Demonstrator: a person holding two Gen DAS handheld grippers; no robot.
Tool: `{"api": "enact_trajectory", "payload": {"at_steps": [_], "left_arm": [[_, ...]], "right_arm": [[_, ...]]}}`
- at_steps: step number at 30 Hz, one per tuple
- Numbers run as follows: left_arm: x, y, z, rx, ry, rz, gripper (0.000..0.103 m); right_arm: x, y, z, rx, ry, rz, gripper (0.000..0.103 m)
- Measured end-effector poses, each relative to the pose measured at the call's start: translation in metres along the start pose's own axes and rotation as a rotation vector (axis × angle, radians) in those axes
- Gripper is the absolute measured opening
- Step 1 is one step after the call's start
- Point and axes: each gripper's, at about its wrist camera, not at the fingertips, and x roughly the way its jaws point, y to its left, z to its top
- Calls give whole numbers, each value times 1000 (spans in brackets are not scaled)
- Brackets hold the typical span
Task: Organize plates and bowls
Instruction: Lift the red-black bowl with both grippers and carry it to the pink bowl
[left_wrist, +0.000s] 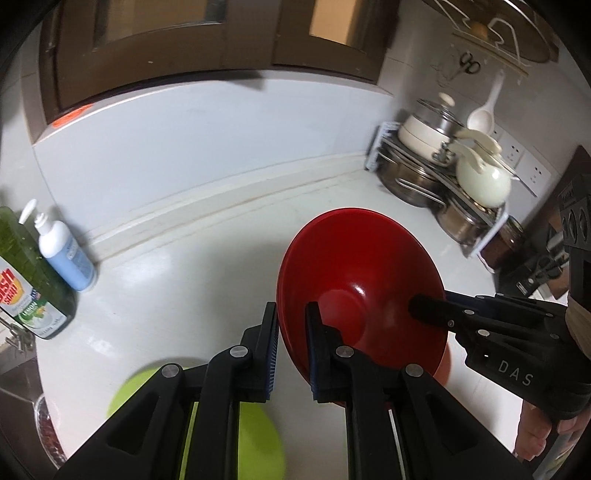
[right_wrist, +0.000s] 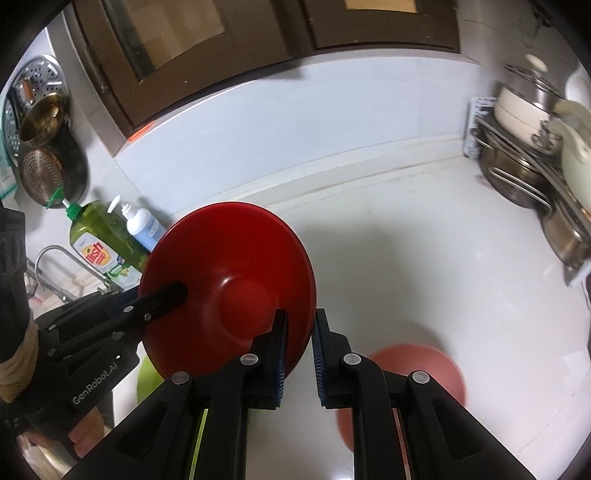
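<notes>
A red bowl (left_wrist: 354, 266) hangs tilted above the white counter (left_wrist: 207, 266), held by its rim from two sides. My left gripper (left_wrist: 293, 350) is shut on the near-left rim. My right gripper (right_wrist: 298, 350) is shut on the opposite rim of the same red bowl (right_wrist: 229, 251). Each view shows one of the other gripper's fingers (left_wrist: 428, 312) reaching inside the bowl. Below on the counter lie a green plate (left_wrist: 258, 424) and a pink plate (right_wrist: 417, 387), both partly hidden by the gripper bodies.
A green dish soap bottle (left_wrist: 26, 280) and a blue pump bottle (left_wrist: 66, 254) stand at the left by the sink faucet (right_wrist: 55, 258). A rack of pots and lids (left_wrist: 443, 177) fills the right corner. Pans (right_wrist: 44, 147) hang on the left wall.
</notes>
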Motion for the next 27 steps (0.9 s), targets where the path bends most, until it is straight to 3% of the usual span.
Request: {"api": "enact_trajectory", "payload": {"at_steps": [12,27], "left_arm": [[20,-54,-15,30,64,-40,14],[61,-82,-42,28,178,-40,14]], "right_arm": [[-26,-44,-30,54,2,-44,15],[-23,-90,-60,98,63,-74,15]]}}
